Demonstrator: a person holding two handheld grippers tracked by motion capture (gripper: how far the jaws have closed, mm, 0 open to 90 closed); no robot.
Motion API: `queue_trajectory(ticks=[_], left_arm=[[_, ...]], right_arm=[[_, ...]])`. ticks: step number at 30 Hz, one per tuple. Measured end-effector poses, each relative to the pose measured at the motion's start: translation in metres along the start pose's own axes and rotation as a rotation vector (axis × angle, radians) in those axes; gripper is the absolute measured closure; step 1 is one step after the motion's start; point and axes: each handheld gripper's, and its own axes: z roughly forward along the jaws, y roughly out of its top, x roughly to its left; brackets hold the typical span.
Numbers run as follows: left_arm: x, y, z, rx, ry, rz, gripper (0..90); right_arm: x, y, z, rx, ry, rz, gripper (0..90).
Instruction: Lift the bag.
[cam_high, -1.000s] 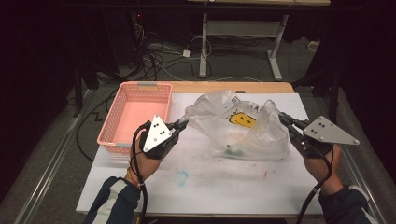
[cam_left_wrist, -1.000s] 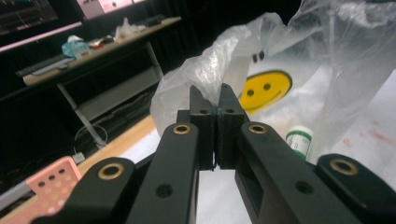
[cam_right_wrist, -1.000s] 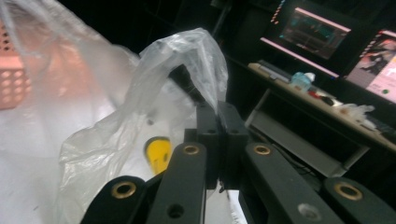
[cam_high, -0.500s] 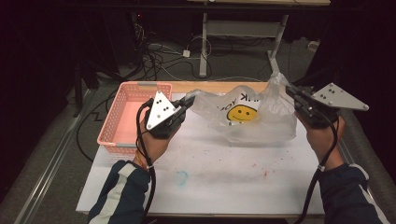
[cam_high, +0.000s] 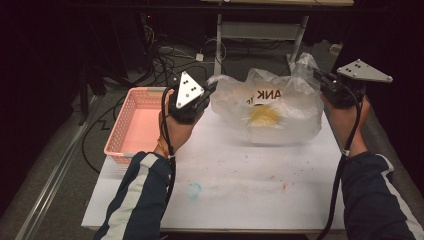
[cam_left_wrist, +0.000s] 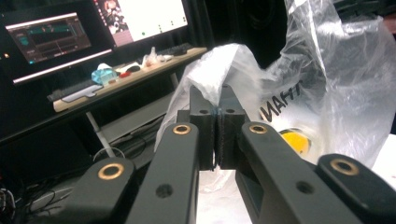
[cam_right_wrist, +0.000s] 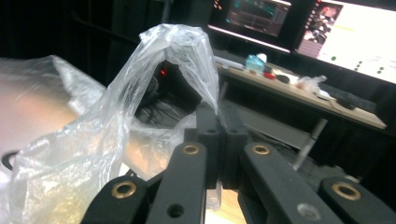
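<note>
Holding a clear plastic bag (cam_high: 270, 107) stretched above the white counter (cam_high: 235, 175) at upper centre: left gripper (cam_high: 209, 89) fingers clamped on its left edge, right gripper (cam_high: 320, 77) fingers clamped on its right handle. Pink basket (cam_high: 132, 125) at left.

Both forearms raised above the table, left gripper (cam_high: 212, 88) over the far-left part, jaws pressed together and pinching film, right gripper (cam_high: 320, 76) over the far-right corner, jaws likewise clamped, both pointing inward, cables trailing down the sleeves
</note>
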Motion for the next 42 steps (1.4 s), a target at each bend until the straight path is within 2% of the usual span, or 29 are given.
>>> queue_trajectory(ticks=[2,7,11,15,21,23,25,28,30,34,36,40,42], left_arm=[[0.002,0.000,0.008,0.005,0.008,-0.007,85.7],[0.011,0.003,0.027,0.020,0.024,-0.027,85.6],[0.018,0.006,0.040,0.035,0.045,-0.029,85.6],[0.027,0.008,0.051,0.045,0.065,-0.045,85.5],[0.039,0.006,0.064,0.063,0.095,-0.068,85.3],[0.043,0.012,0.061,0.061,0.110,-0.056,85.6],[0.049,0.022,0.054,0.032,0.108,-0.078,85.7],[0.051,0.037,0.042,0.001,0.119,-0.063,85.7],[0.048,0.048,0.033,-0.021,0.127,-0.048,85.7],[0.041,0.066,0.021,-0.055,0.116,-0.033,85.9],[0.037,0.073,0.018,-0.055,0.122,-0.021,85.8],[0.029,0.075,0.021,-0.050,0.118,-0.009,85.2],[0.026,0.071,0.027,-0.038,0.126,-0.021,79.8]], right_arm=[[-0.003,-0.001,0.007,0.022,-0.012,-0.002,90.0],[-0.014,-0.004,0.023,0.060,-0.020,0.031,90.0],[-0.024,-0.003,0.029,0.074,-0.043,0.052,90.0],[-0.032,-0.002,0.036,0.100,-0.073,0.036,90.0],[-0.038,-0.007,0.046,0.140,-0.098,0.049,90.0],[-0.041,-0.007,0.048,0.148,-0.117,0.044,90.0],[-0.045,-0.003,0.045,0.142,-0.129,0.034,90.0],[-0.054,0.009,0.037,0.115,-0.125,0.068,90.0],[-0.056,0.018,0.031,0.093,-0.126,0.075,90.0],[-0.050,0.037,0.021,0.068,-0.123,0.048,90.0],[-0.047,0.043,0.017,0.059,-0.118,0.039,90.0],[-0.043,0.049,0.016,0.067,-0.117,0.032,90.0],[-0.043,0.047,0.019,0.079,-0.118,0.029,90.0]])
